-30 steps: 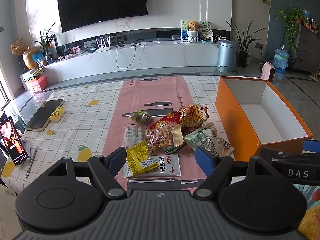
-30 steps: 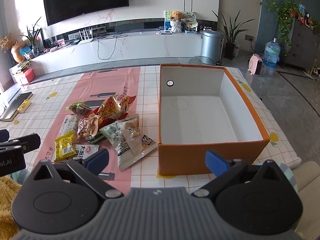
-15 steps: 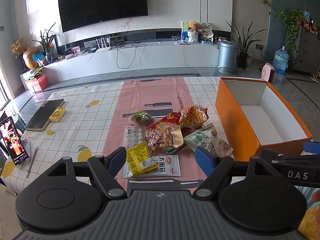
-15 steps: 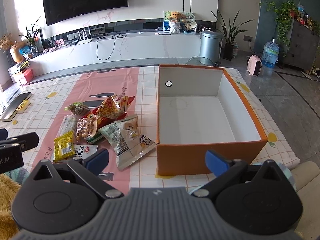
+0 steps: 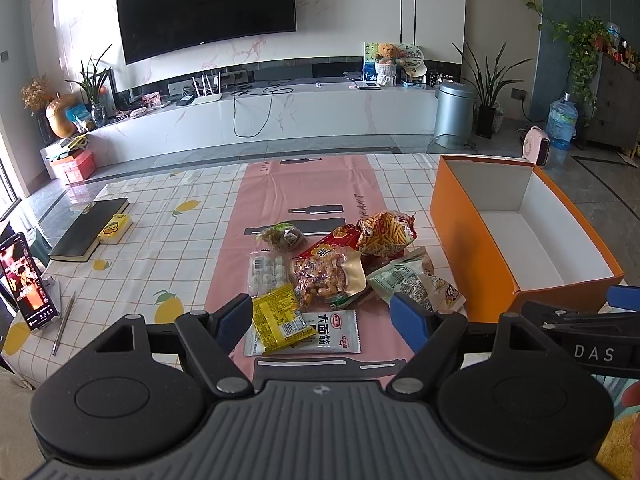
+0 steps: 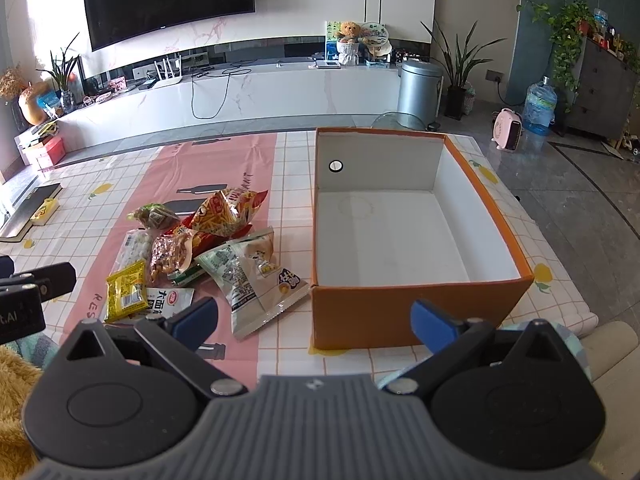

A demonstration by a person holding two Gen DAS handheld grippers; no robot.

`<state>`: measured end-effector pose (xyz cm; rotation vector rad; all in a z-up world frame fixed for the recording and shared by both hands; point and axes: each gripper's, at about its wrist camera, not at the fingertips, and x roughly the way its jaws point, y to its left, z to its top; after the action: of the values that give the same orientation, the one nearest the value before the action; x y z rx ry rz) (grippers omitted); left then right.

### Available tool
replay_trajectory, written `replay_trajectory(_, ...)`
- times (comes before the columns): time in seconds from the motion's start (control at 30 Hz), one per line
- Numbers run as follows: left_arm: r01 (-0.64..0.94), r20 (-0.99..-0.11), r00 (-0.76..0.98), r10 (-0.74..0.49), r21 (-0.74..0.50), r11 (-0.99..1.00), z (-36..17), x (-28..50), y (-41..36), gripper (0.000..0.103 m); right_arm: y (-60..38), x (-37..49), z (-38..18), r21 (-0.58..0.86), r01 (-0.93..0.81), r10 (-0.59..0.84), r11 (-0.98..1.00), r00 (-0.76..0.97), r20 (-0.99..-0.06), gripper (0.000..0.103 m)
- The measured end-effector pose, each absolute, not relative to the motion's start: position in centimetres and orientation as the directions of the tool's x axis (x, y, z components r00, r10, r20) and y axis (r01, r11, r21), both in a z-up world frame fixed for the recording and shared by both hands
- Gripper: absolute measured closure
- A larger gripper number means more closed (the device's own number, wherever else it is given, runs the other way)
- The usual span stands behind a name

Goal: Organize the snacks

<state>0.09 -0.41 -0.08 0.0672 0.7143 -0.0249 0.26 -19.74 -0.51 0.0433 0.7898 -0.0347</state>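
Note:
A heap of snack packets lies on the pink runner: a yellow packet (image 5: 280, 318), a white sachet (image 5: 332, 330), a clear bag of nuts (image 5: 320, 278), an orange fries bag (image 5: 386, 232) and a green-white bag (image 5: 416, 280). The same heap shows in the right wrist view, with the green-white bag (image 6: 248, 272) nearest the box. An orange box (image 6: 416, 308) with a white, bare inside stands to the right (image 5: 476, 236). My left gripper (image 5: 324, 320) hovers open just short of the heap. My right gripper (image 6: 316, 322) is open in front of the box's near wall, holding nothing.
A black book (image 5: 90, 228) with a small yellow box (image 5: 116, 228) lies at the table's left, a phone on a stand (image 5: 26, 284) and a pen (image 5: 64, 322) nearer the front-left edge. The checked tablecloth (image 5: 168, 240) covers the table. A white media bench runs behind.
The right wrist view has crept slightly forward and left, so the box looks a touch nearer. The left gripper and the snacks have hardly shifted.

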Motion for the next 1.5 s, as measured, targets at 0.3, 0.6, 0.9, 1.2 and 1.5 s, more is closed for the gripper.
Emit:
replay_trajectory(0.3,0.051,-0.657,0.754,-0.007,0.048,0.998,0.0,0.1,-0.6,0.011,-19.8,0.2,-0.5,0.023,0.055,-0.022,0.998,0.697,-0.717,0.004)
replay_trajectory(0.6,0.052,-0.657,0.754,-0.008,0.048,0.997,0.0,0.1,-0.7,0.011,-19.8,0.3,-0.5,0.025,0.055,-0.02,0.998,0.696,-0.718,0.004)
replay_trajectory(0.9,0.054,-0.663,0.748,-0.008,0.048,0.997,-0.1,0.2,-0.6,0.011,-19.7,0.4,-0.6,0.029,0.054,-0.017,0.998,0.692,-0.722,0.004)
replay_trajectory(1.2,0.089,-0.694,0.718,-0.055,0.013,0.996,-0.8,0.9,0.6,0.019,-19.2,0.8,-0.7,0.035,0.006,0.02,0.999,0.719,-0.695,0.004)
replay_trajectory(1.5,0.101,-0.729,0.673,-0.128,-0.082,0.992,-1.7,2.9,3.7,0.049,-17.0,2.9,-1.8,0.0,-0.16,0.121,0.987,0.749,-0.652,0.026)
